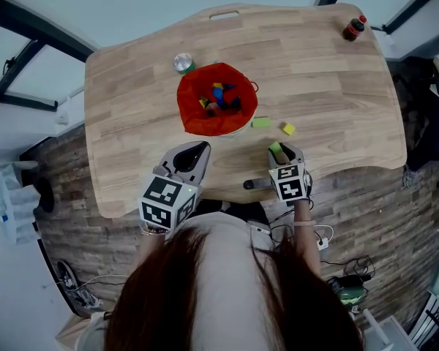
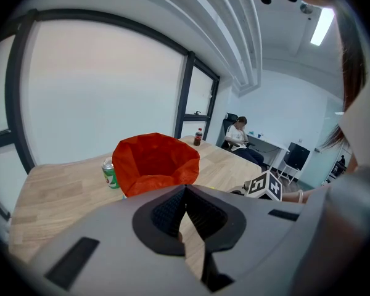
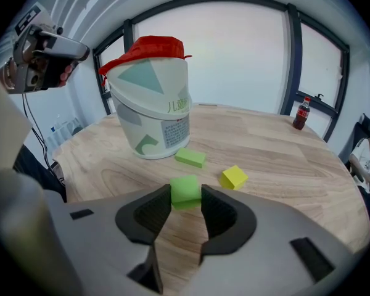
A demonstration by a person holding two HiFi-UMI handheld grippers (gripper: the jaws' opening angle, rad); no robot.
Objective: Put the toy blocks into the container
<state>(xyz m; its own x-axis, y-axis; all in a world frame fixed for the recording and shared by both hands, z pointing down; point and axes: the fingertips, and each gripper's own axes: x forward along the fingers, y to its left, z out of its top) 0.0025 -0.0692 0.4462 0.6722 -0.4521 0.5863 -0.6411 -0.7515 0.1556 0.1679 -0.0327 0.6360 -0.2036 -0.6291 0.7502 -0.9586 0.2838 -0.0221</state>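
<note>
- Toy blocks [image 1: 219, 97] already lie in a heap inside the container [image 1: 184, 101], a pale tub with a red liner; three more are out on the table on its right-hand side.
- To the container's near left, the left gripper [image 2: 185, 193] hangs over the table edge, its jaws pinched together on nothing.
- Just off the container's right base lies the flat green block [image 1: 260, 122]. It rests on its broad face with its long axis running left to right, roughly along the near table edge. I would take it across the short width, on the two long side faces.
- Nearer than that, the green cube [image 3: 185, 187] sits clamped in the right gripper [image 3: 185, 197], a pad pressed to each opposite flat face. It has no real long axis, so any pair of faces would serve.
- Farthest right of the container, the yellow block [image 1: 288, 129] stands apart from the other two, one corner turned toward the right gripper.
- All three loose blocks look small, stiff and light. Their smooth faces may slip, so a square, centred grip on parallel sides seems safest.
</note>
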